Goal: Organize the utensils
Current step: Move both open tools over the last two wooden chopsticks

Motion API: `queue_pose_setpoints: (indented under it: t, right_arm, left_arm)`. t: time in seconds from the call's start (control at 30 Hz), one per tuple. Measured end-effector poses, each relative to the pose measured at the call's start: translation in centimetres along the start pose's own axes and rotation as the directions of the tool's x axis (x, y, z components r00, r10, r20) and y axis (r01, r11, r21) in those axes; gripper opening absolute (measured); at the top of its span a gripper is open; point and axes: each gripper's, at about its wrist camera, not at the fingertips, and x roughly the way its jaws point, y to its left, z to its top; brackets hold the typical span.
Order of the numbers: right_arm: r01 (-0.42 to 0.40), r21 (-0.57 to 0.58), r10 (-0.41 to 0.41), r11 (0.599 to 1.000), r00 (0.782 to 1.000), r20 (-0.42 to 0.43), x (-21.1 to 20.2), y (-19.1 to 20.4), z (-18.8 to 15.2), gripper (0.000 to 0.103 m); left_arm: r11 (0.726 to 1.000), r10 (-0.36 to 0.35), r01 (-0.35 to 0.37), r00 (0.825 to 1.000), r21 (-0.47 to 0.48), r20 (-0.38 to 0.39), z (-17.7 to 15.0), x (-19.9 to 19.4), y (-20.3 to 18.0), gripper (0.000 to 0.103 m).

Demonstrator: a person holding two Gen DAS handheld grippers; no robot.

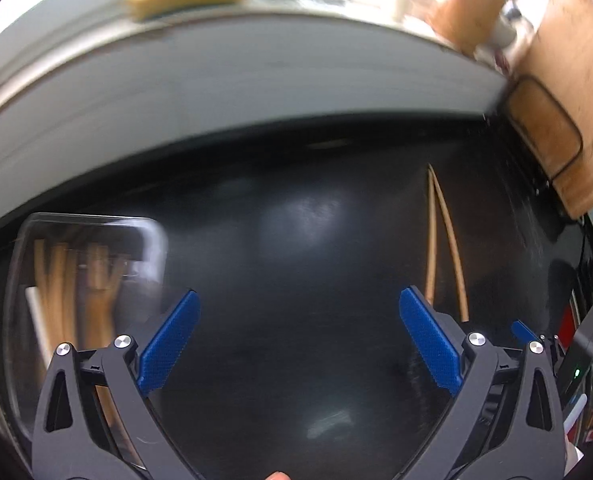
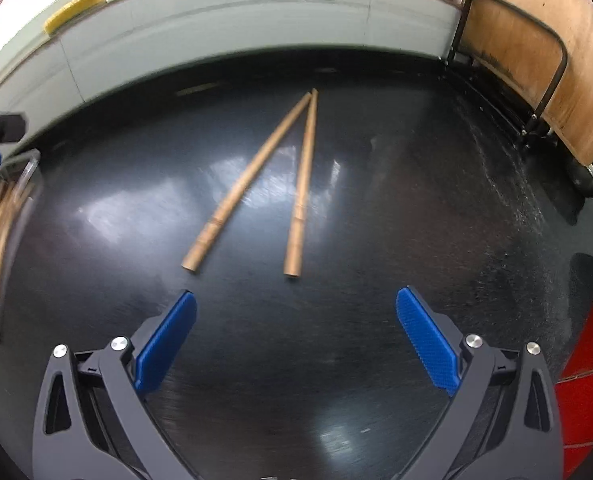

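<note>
We see a clear container [image 1: 84,280] w/ wooden utensils [image 1: 56,280] inside; two chopsticks [image 2: 256,176] loose on the table [image 2: 336,360]. Both grippers' fingers spread, holding nothing: left gripper [image 1: 298,340], right gripper [image 2: 296,340].

The left gripper [image 1: 299,312] hangs with its blue pads spread wide, gripping nothing. The right gripper [image 2: 296,316] is equally wide and empty.

Splayed tool [image 2: 296,312] near two chopsticks [image 2: 300,184]

Wooden chopsticks [image 2: 272,184], glossy black tabletop [image 2: 336,360], clear plastic container [image 1: 84,280], wooden chair [image 2: 536,60]
</note>
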Motion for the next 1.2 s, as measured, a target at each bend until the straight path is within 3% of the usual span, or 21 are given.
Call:
queue_pose_setpoints:
  t: [0.27, 0.37, 0.5, 0.9, 1.2]
  right_arm:
    - [-0.029, -0.024, 0.028, 0.999, 0.999, -0.033, 2.9, -2.6, 0.5, 0.097]
    - [-0.074, -0.001, 0.073, 0.997, 0.995, -0.074, 4.3, -3.1, 0.7, 0.098]
    - [-0.074, -0.001, 0.074, 0.997, 0.996, -0.056, 4.9, -3.1, 1.5, 0.098]
    - [-0.076, -0.007, 0.076, 0.997, 0.997, -0.032, 6.3, -3.4, 4.2, 0.098]
    - [-0.065, 0.012, 0.065, 0.998, 0.998, -0.015, 7.5, -5.1, 6.0, 0.098]
  left_arm:
    - [0.993, 0.024, -0.015, 0.997, 0.119, -0.073, 1.9, 5.6, -7.6, 0.097]
    - [0.984, 0.038, -0.021, 0.995, 0.177, -0.091, 2.2, 7.5, -9.5, 0.097]
    - [0.975, 0.045, -0.016, 0.991, 0.221, -0.126, 2.7, 10.0, -11.5, 0.097]
    - [0.957, 0.116, -0.056, 0.973, 0.284, -0.199, 3.8, 15.9, -13.3, 0.098]
    - [0.958, 0.109, -0.060, 0.980, 0.279, -0.164, 5.4, 16.6, -11.6, 0.098]
